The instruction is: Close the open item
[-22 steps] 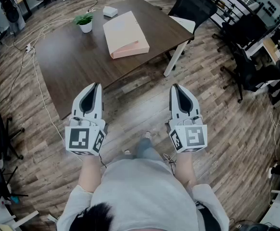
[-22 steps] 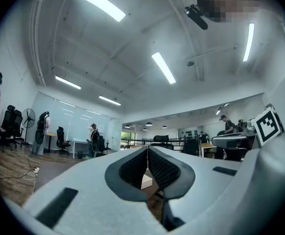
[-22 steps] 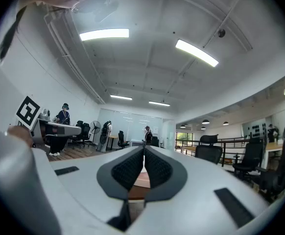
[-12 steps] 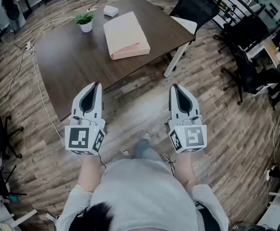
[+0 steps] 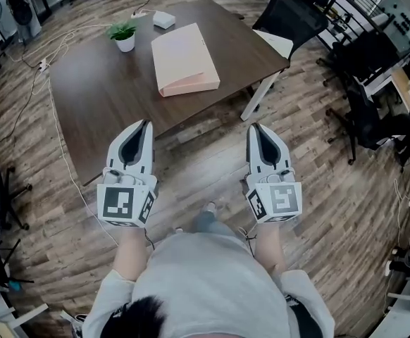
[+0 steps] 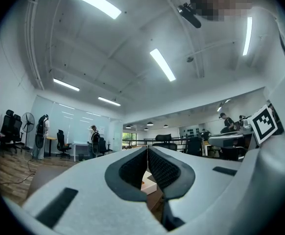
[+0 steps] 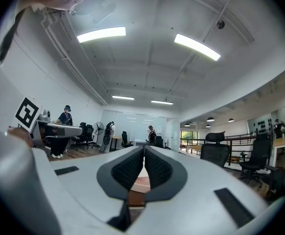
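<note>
A flat pale pink box (image 5: 184, 58) lies on the dark brown table (image 5: 106, 90), toward its far right part. Whether its lid stands ajar I cannot tell from here. Both grippers hang over the wood floor, short of the table's near edge, pointing at it. My left gripper (image 5: 144, 123) is shut with nothing in it, and my right gripper (image 5: 254, 127) is likewise shut and empty. In the left gripper view the closed jaws (image 6: 147, 148) frame a sliver of the box (image 6: 149, 184). The right gripper view shows its closed jaws (image 7: 144, 147) and a pink strip of the box (image 7: 139, 183).
A small potted plant (image 5: 124, 34) and a small white box (image 5: 164, 20) stand at the table's far side. A black office chair (image 5: 286, 9) sits by the far right corner. More chairs (image 5: 374, 111) crowd the right. Cables (image 5: 57, 139) trail along the floor left of the table.
The table and pink box have slid slightly down in the head view, so I am a little closer. Both grippers keep their pose and stay shut.
</note>
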A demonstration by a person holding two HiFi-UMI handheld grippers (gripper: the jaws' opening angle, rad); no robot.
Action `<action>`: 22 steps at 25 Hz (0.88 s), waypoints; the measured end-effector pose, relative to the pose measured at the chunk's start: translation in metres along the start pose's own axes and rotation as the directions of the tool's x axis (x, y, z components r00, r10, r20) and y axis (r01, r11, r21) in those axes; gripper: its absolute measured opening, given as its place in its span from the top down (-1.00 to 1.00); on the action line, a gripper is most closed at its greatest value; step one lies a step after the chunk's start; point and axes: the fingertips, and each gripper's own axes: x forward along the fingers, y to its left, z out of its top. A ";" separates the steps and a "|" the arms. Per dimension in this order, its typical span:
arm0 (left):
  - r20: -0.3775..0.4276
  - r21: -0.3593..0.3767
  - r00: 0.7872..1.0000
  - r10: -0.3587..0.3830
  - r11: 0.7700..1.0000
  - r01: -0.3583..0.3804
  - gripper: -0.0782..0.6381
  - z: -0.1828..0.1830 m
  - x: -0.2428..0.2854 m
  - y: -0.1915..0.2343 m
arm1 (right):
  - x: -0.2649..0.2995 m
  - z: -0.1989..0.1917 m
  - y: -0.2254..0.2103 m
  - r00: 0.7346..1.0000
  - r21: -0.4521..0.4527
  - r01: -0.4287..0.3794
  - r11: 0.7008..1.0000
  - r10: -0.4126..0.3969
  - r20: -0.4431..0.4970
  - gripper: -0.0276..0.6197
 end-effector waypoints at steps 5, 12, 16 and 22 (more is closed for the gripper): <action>0.008 -0.007 0.999 0.042 0.999 -0.042 0.76 0.000 0.032 0.000 | 0.031 -0.001 -0.025 0.999 0.001 -0.049 0.999 0.049 0.010 0.87; 0.009 0.005 0.995 0.096 0.995 -0.097 0.76 0.000 0.069 -0.001 | 0.069 -0.003 -0.052 0.993 -0.002 -0.115 0.993 0.115 0.024 0.87; 0.012 0.008 0.993 0.118 0.993 -0.118 0.76 0.000 0.094 -0.012 | 0.082 -0.008 -0.073 0.989 -0.001 -0.149 0.989 0.149 0.020 0.87; 0.012 0.014 0.990 0.138 0.990 -0.138 0.76 -0.004 0.119 -0.030 | 0.091 -0.017 -0.099 0.984 0.006 -0.180 0.984 0.180 0.018 0.87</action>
